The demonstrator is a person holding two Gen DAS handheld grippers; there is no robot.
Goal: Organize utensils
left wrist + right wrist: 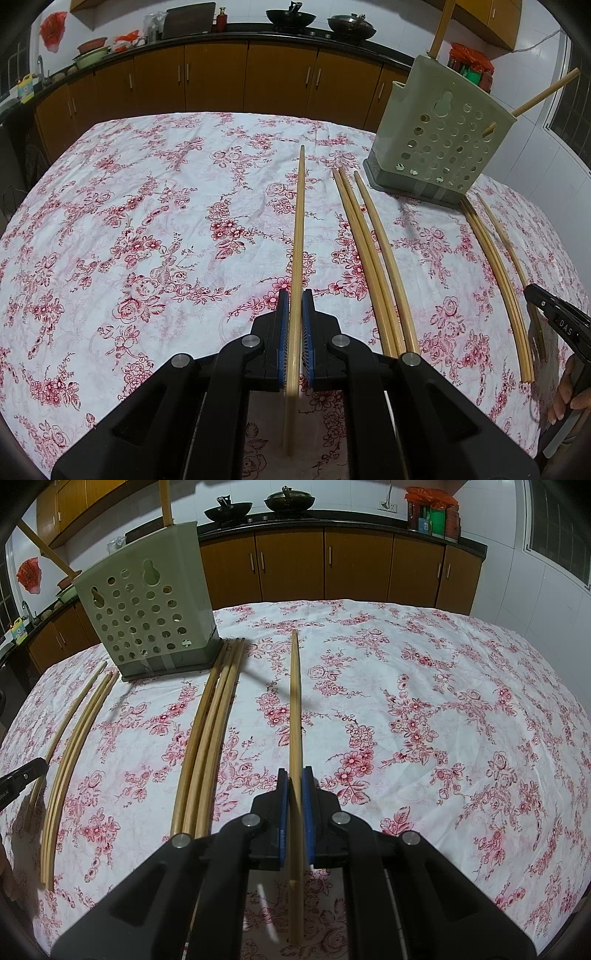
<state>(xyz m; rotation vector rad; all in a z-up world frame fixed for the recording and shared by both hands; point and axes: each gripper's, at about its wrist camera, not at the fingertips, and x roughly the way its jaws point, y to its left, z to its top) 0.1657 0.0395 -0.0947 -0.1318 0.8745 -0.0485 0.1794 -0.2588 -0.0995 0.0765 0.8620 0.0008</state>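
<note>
In the left wrist view my left gripper (295, 299) is shut on a long bamboo chopstick (300, 221) that points away over the floral tablecloth. My right gripper (295, 775) is likewise shut on its own chopstick (294, 701). Between the two lie loose chopsticks: a group of three (369, 258) and a further bundle (495, 266), seen again in the right wrist view as two bundles (210, 738) (74, 738). The green perforated utensil holder (439, 140) (147, 616) stands beyond them with two chopsticks (546, 92) sticking out. Each gripper shows at the other view's edge (554, 317) (18, 779).
The table (147, 221) is covered with a white cloth with red flowers. A person's hand (569, 391) shows at the right edge. Behind the table run brown kitchen cabinets (351, 561) with woks (288, 498) on the counter.
</note>
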